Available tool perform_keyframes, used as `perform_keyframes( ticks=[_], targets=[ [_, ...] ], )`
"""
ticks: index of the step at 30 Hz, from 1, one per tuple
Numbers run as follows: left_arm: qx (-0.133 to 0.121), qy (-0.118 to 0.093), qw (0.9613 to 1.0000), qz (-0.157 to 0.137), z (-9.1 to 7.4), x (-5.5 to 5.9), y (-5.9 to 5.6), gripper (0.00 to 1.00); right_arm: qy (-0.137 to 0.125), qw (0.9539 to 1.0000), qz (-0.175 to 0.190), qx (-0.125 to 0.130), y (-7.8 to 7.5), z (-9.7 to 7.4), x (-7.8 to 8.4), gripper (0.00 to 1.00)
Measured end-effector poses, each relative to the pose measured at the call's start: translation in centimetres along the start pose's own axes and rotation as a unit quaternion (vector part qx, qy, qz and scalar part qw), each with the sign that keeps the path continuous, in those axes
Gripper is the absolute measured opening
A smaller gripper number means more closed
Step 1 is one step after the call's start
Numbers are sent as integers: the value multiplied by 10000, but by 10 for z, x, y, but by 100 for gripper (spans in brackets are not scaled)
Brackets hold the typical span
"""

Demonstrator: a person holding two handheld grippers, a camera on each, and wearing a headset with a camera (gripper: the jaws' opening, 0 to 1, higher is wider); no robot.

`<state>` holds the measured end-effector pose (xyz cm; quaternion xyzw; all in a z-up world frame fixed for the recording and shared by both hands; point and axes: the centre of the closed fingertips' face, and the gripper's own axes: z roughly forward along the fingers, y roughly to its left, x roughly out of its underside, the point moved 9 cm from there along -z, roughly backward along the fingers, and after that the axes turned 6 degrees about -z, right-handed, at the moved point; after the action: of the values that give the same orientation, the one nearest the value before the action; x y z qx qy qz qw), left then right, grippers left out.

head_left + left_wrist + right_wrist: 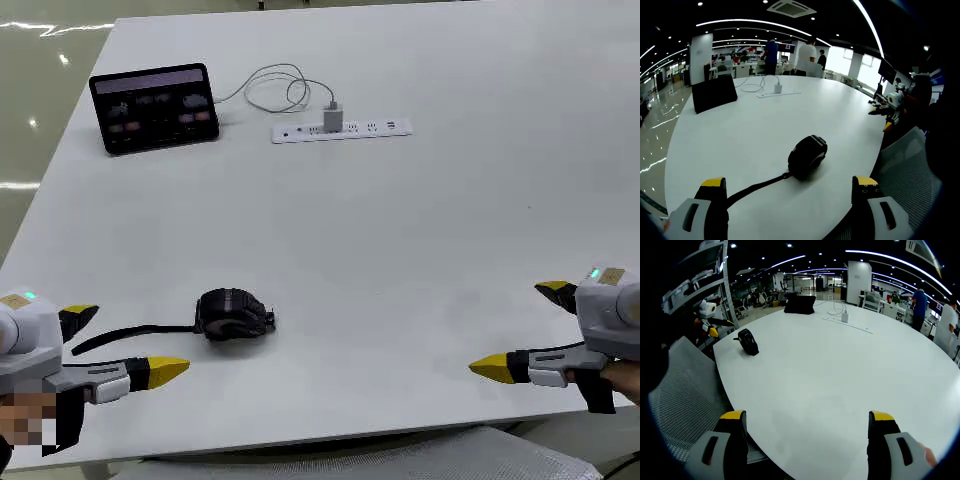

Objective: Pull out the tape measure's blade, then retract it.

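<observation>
Lying on the white table (420,230), the black tape measure (233,314) sits in the lower left of the head view. Its dark strap (140,331) trails away to the left. Your left gripper (137,340) hovers at the lower left corner with its yellow-tipped jaws spread wide and nothing between them but the far end of that strap. Whether the strap touches a jaw, you cannot tell. In the left gripper view the tape measure lies just ahead of the jaws, at the centre of the frame.

Your right gripper (506,328) is at the lower right edge of the head view. Its jaws are equally wide apart and it holds nothing. It is well apart from the tape measure, which shows small in the upper left of the right gripper view.

In the upper left of the head view a dark tablet (155,105) stands propped. To its right lies a white power strip (345,129) with a charger (332,118) plugged in and a looped cable (270,90).
</observation>
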<state>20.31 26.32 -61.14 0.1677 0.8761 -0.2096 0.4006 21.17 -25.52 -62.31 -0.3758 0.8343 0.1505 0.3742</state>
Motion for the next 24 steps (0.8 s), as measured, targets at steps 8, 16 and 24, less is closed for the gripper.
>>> perform_keyframes(
  ticks=[8, 16, 24],
  targets=[
    [21, 33, 10000, -3, -1, 2, 1, 100, 12, 10000, -32, 29, -1, 0, -1, 97],
    [22, 48, 10000, -10, 0, 2, 1, 100, 25, 10000, -43, 18, 0, 1, 0, 98],
    [66, -4, 9999, 112, 2, -3, 2, 100, 32, 10000, -59, 16, -1, 1, 0, 99]
  ],
)
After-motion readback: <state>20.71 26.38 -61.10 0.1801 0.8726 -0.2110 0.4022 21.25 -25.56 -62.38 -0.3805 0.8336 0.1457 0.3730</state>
